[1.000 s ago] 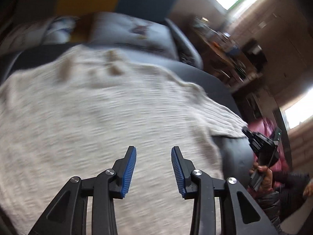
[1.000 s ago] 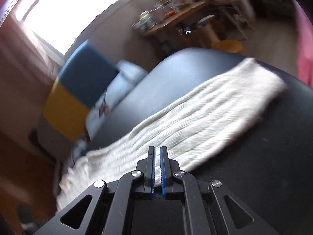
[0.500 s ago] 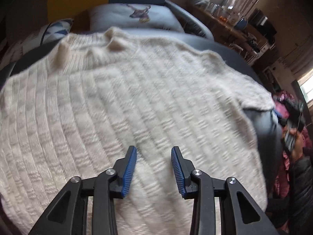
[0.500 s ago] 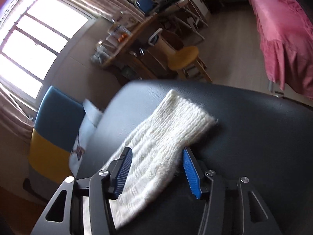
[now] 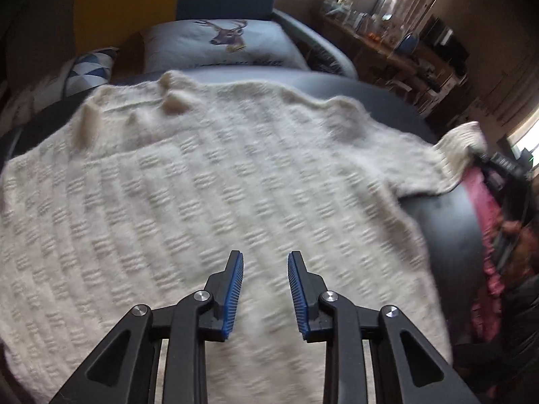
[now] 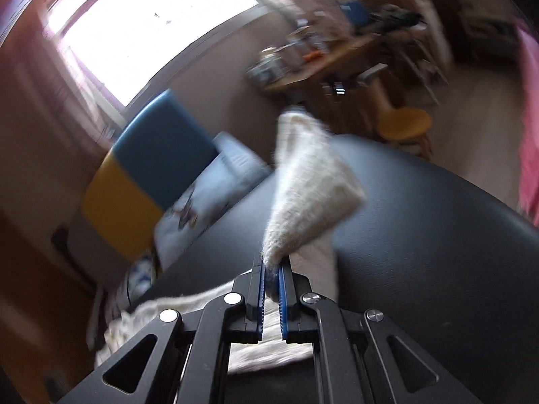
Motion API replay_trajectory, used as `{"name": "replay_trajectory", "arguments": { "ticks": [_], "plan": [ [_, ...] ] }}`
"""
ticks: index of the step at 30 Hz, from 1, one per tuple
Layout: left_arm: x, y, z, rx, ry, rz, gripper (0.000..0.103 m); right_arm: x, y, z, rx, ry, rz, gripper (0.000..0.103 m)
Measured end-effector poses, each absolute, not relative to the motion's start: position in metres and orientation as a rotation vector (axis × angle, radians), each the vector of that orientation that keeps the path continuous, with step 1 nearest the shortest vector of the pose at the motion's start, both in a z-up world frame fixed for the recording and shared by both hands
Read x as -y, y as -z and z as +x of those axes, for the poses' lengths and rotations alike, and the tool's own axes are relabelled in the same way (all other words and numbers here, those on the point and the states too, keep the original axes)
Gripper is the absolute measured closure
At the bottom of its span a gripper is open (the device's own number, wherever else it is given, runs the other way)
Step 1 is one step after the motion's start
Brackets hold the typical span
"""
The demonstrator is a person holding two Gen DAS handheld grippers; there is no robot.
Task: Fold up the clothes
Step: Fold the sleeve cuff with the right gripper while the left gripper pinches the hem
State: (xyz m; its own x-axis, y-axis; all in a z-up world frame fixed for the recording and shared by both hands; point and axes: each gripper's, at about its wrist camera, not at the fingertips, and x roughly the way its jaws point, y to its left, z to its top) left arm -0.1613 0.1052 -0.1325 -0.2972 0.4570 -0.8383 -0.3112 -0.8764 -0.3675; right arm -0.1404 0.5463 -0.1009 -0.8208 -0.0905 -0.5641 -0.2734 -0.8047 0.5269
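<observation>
Plainly, from the left wrist view, the cream knit sweater [image 5: 209, 181] lies spread flat over the dark padded surface [image 5: 441, 222], its body filling the ground ahead of the left gripper [image 5: 265, 289], whose jaws stand apart and empty above the knit. The sleeve [image 5: 461, 144] runs off to the far right, its end raised at the surface's edge.

Seen from the right wrist view, the right gripper [image 6: 272, 279] is clamped on that sleeve [image 6: 303, 188], lifted off the surface [image 6: 421, 235]. The sleeve's length points back toward the body, so the fold probably carries it inward, by the right hand.
</observation>
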Motion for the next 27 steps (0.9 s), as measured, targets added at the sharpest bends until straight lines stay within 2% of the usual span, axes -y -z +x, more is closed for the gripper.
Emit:
{"name": "replay_trajectory", "arguments": {
  "ticks": [4, 11, 18, 22, 27],
  "plan": [
    [-0.143, 0.115, -0.186, 0.476, -1.913, -1.465, 0.069, -0.500, 0.110, -0.148, -0.785, -2.821, -1.041, 0.096],
    [-0.219, 0.129, -0.224, 0.741, -1.586, -1.543, 0.067, -0.420, 0.145, -0.151, -0.397, -2.882, -1.297, 0.096],
    [-0.239, 0.164, -0.252, 0.930, -1.504, -1.606, 0.067, -0.401, 0.159, -0.135, -0.195, -2.912, -1.290, 0.096],
    [-0.250, 0.181, -0.262, 0.913, -1.479, -1.679, 0.067, -0.387, 0.162, -0.128, -0.035, -2.929, -1.261, 0.096],
    [-0.265, 0.191, -0.267, 0.834, -1.457, -1.746, 0.067, -0.378, 0.164, -0.125, 0.032, -2.934, -1.261, 0.095]
  ]
}}
